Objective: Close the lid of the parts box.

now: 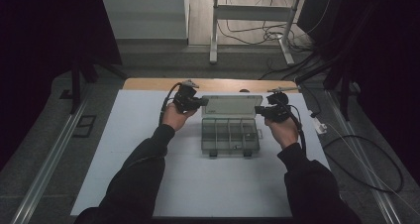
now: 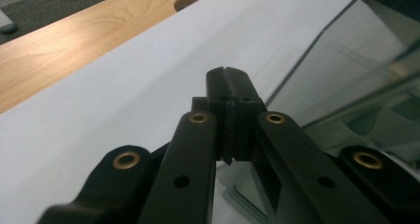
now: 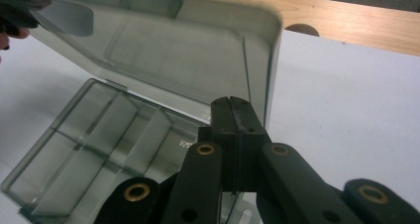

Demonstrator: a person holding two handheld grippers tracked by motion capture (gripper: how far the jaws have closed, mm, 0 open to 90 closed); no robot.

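Sleeves (image 1: 143, 174), both grippers beside open organiser box (image 1: 231, 135).

tongs (image 2: 229, 75): black jaws, brass-ringed screw holes | cables: black | grey plates on top | sleeves: dark, long

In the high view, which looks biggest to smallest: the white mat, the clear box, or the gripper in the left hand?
1. white mat
2. clear box, lid open
3. left gripper, smallest

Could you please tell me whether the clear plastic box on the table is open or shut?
Open: the box shows its bare compartments, and its lid stands raised behind them.
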